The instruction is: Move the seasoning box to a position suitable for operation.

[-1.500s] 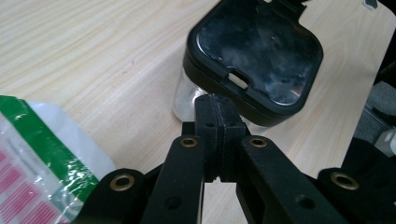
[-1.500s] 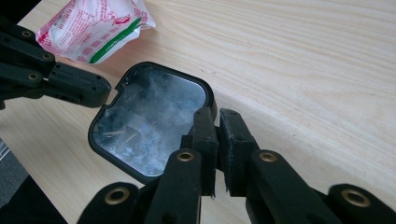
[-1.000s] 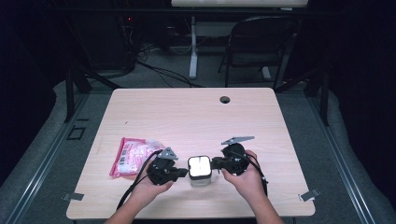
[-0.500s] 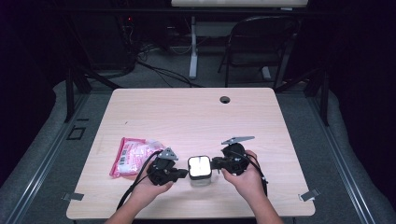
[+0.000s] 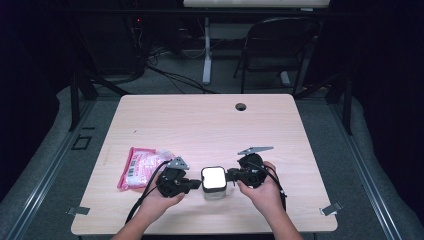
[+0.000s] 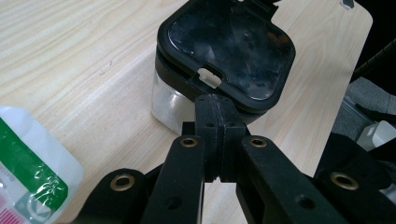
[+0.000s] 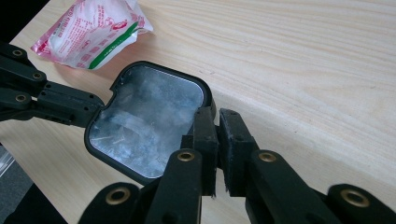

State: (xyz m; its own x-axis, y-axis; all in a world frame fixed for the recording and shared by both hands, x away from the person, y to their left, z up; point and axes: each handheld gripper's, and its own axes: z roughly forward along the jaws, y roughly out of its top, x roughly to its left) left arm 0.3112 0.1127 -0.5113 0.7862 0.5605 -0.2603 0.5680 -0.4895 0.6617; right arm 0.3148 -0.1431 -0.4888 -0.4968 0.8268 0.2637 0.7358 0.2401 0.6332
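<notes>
**Nothing has shifted: both grippers stay pressed to the lidded box**

Across the last second the high view reads the same: the small clear plastic box with a black-framed lid (image 5: pixel 214 181) sits at the lower middle of the frame, near the front edge of the pale wooden table (image 5: pixel 210 125), with a gripper at each side. That stillness suggests a held pinch, not a pull, so by my judgement the lid is yet to be worked open.

The left gripper (image 6: pixel 215 122) has its jaws closed flat together, their tips touching the lid's rim just below the small white latch tab (image 6: pixel 209 77) at the upper middle of its view. Whether they pinch anything I cannot tell.

The right gripper (image 7: pixel 217 126) stands nearly closed, a thin gap between the jaws, set against the lid's edge at mid-frame.

The pink and white plastic packet (image 5: pixel 141 166) lies to the left, apart from the box.
</notes>
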